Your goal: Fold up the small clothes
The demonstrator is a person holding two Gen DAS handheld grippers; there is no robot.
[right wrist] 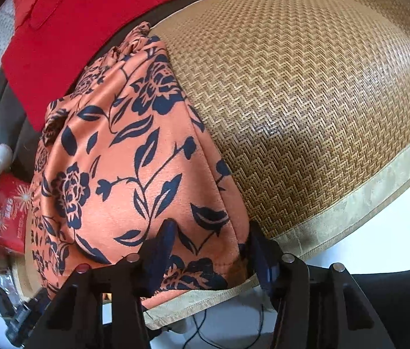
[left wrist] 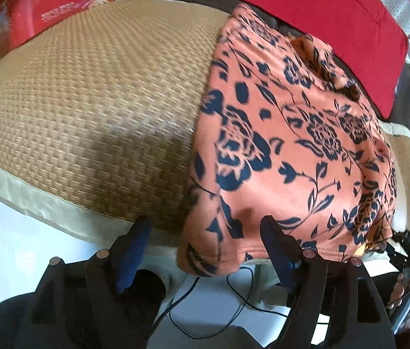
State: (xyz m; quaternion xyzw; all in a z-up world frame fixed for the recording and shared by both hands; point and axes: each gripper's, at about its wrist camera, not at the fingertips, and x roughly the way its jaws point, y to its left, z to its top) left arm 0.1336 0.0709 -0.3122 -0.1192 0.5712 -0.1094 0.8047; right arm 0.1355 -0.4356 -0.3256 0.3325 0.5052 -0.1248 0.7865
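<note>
orange cloth with dark blue flowers (left wrist: 286, 145) lies on a woven mat (left wrist: 88, 101), on the right part of it, with its near edge hanging over the mat's pale border. in the left wrist view, the left claw (left wrist: 205, 241) is wide open and holds nothing. the near left corner of the cloth sits between its two fingers, and the right finger (left wrist: 274, 241) lies over the hem. to fold well, i think this claw should close on the corner so it pinches every layer, then lift gently and carry it to the far edge, level with the other side. i count one flowered cloth, one red cushion (left wrist: 321, 14) at the far right, one red box (left wrist: 45, 5) at the far left and one mat.

in the right wrist view, the right claw (right wrist: 210, 241) is open too, with the near right corner of the flowered cloth (right wrist: 135, 157) in the gap. nothing is pinched yet. here the mat (right wrist: 306, 87) stretches off to the right. it should grab at the same time as the left so the hem stays straight. i count one cloth, one cushion (right wrist: 88, 14), one box (right wrist: 7, 212) and two claws in all.
</note>
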